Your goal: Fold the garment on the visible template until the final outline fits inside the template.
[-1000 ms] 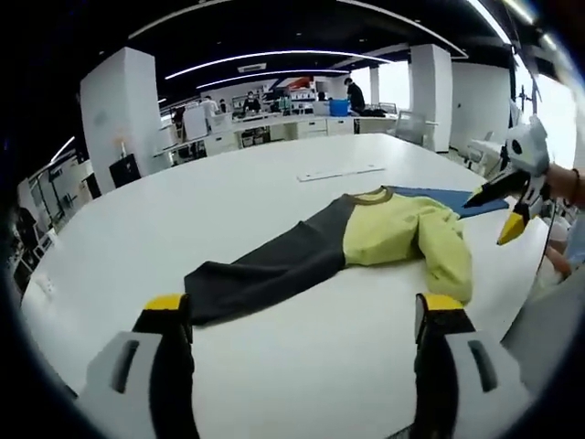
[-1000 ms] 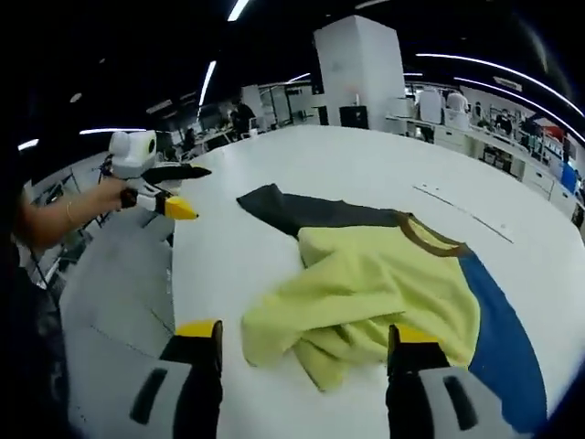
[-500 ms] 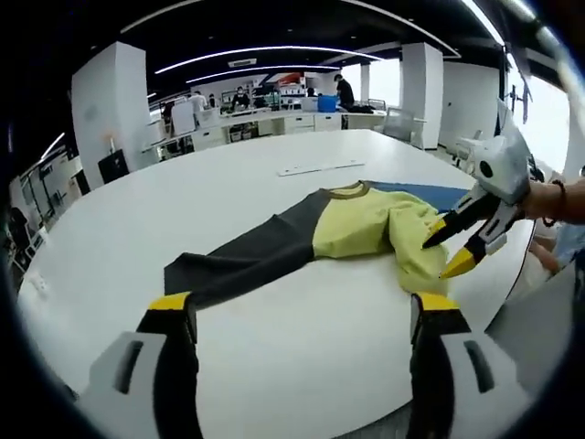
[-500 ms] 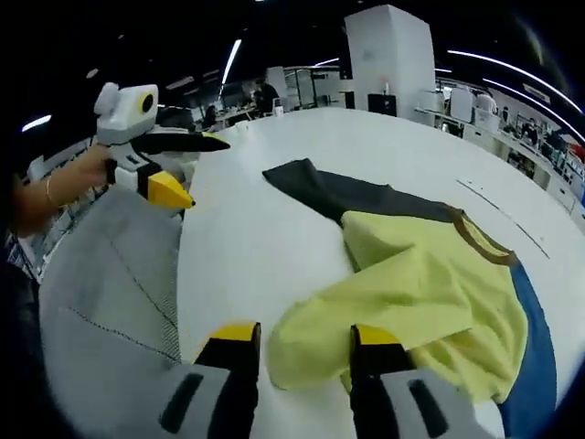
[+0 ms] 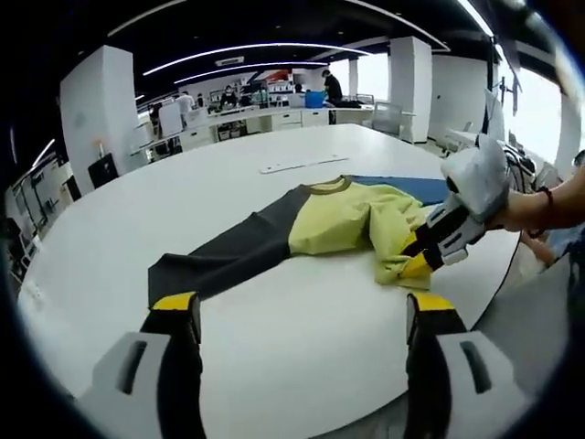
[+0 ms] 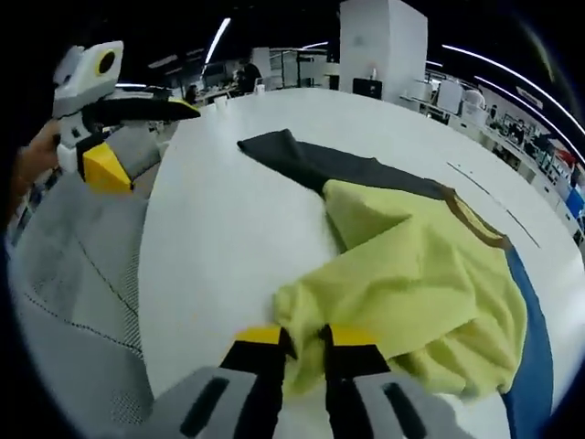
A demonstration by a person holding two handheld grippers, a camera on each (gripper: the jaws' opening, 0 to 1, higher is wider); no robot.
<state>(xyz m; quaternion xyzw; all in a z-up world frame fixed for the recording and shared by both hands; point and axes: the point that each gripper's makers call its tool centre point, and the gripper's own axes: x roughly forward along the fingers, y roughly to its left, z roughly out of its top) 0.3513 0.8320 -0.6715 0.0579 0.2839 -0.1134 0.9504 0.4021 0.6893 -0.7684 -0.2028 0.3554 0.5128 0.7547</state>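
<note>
Your right gripper (image 6: 303,337) pinches the yellow sleeve (image 6: 347,302) of the garment (image 5: 302,229) near the table's (image 5: 228,174) edge; your left gripper (image 5: 302,306) hovers wide.

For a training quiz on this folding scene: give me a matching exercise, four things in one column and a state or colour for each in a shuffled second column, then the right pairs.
Things:
1. right hand-held gripper
2. left hand-held gripper
3. garment's long sleeve
4. template

States or colours:
A. blue, lying partly under the garment
B. dark grey, stretched flat on the white table
C. closed on the yellow sleeve end
D. open, above bare table, holding nothing

Pairs: 1-C, 2-D, 3-B, 4-A
</note>
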